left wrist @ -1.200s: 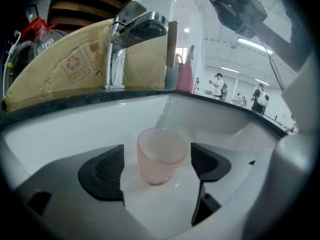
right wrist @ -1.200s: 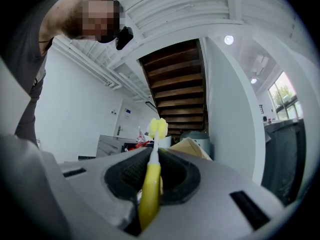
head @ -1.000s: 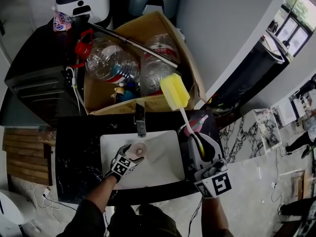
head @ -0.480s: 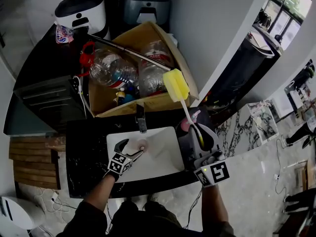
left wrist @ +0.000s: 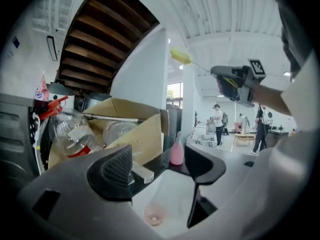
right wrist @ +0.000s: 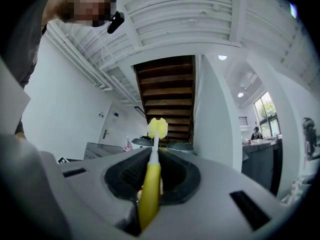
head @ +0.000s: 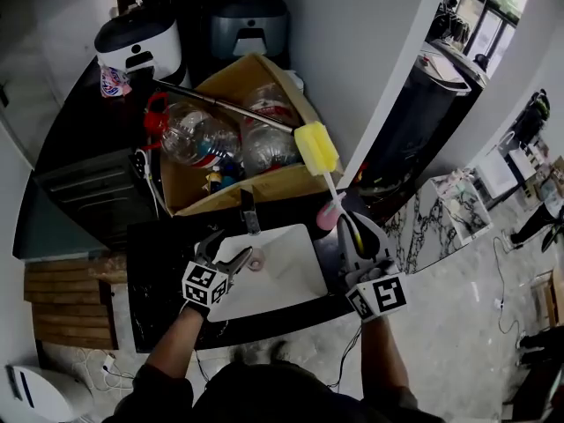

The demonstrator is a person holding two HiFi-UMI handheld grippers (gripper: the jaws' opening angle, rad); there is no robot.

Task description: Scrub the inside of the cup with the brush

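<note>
A small pale pink cup [head: 256,259] [left wrist: 155,215] stands on the floor of the white sink [head: 295,289]. My left gripper [head: 227,252] [left wrist: 160,169] hovers above it, just to its left. Its jaws are apart and have just been closing, with nothing between them. My right gripper [head: 352,236] [right wrist: 150,176] is shut on the yellow handle of the brush, over the counter right of the sink. The brush's yellow sponge head [head: 315,146] [right wrist: 157,128] [left wrist: 181,56] points up and away over the cardboard box.
A dark faucet [head: 249,211] stands at the sink's back edge. A pink bottle [head: 328,217] [left wrist: 176,151] is on the black counter at the sink's right corner. Behind, a cardboard box [head: 264,188] holds large plastic bottles [head: 196,135] and a metal rod.
My left gripper has lifted up and away from the pink cup, which stays in the sink. My right gripper with the brush has risen a little.
</note>
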